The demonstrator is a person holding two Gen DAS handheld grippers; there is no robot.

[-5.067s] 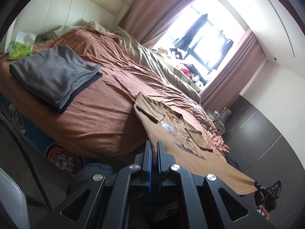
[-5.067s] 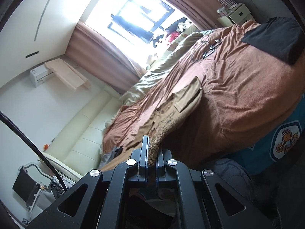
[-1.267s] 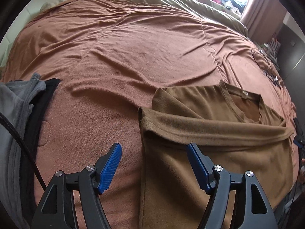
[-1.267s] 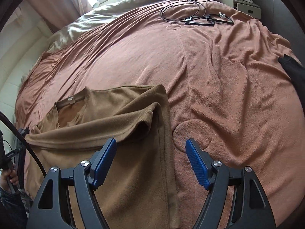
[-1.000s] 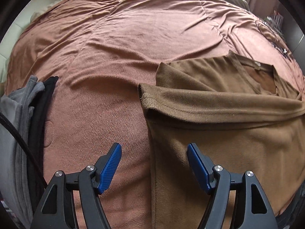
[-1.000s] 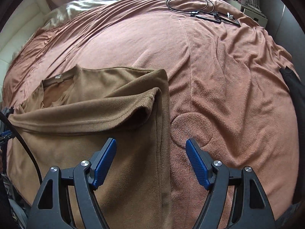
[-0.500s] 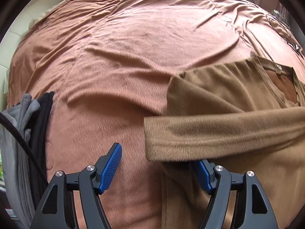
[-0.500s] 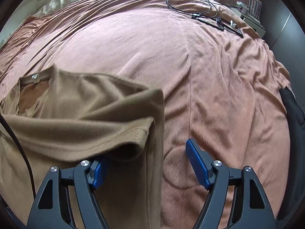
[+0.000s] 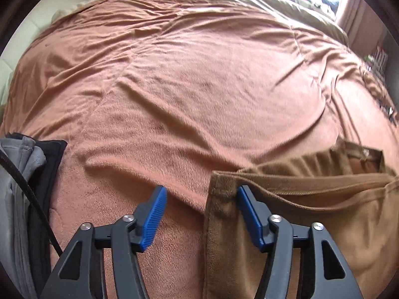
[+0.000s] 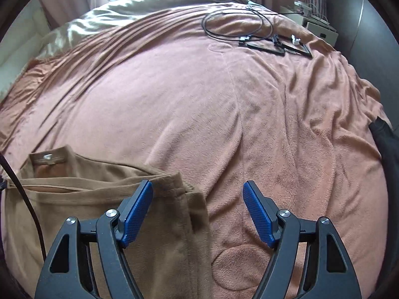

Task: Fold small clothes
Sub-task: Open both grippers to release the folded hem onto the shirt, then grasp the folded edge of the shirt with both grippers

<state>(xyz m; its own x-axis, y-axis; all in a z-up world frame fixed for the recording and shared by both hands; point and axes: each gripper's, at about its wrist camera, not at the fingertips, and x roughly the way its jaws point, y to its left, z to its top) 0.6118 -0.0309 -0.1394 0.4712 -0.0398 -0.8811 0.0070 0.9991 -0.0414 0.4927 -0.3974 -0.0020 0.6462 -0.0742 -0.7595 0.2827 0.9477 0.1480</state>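
Brown fleece shirt: the soft brown short-sleeved shirt [image 9: 311,214] lies flat on the rust-coloured fleece bed cover [image 9: 199,87], lower right of the left wrist view and lower left of the right wrist view, its top edge already doubled over just below the collar.
Left gripper: your left gripper [image 9: 199,214] is closing; the shirt's folded left corner sits between the blue pads, against the right-hand pad, but nothing is pinched yet.
Right gripper: your right gripper [image 10: 198,215] stands wide and holds nothing; the shirt's right corner lies in the gap beside the left-hand pad.
Step in hand: you look to be taking hold of the two folded corners for the next fold.
Next move: finish the left pinch, close the right on its corner, and catch every layer, since the fleece is thick and may slip out unevenly.
Nearby: a stack of folded grey and black clothes [image 9: 25,199] sits at the left edge of the left wrist view; a coiled black cable [image 10: 237,25] lies well apart, upper right of the right wrist view.
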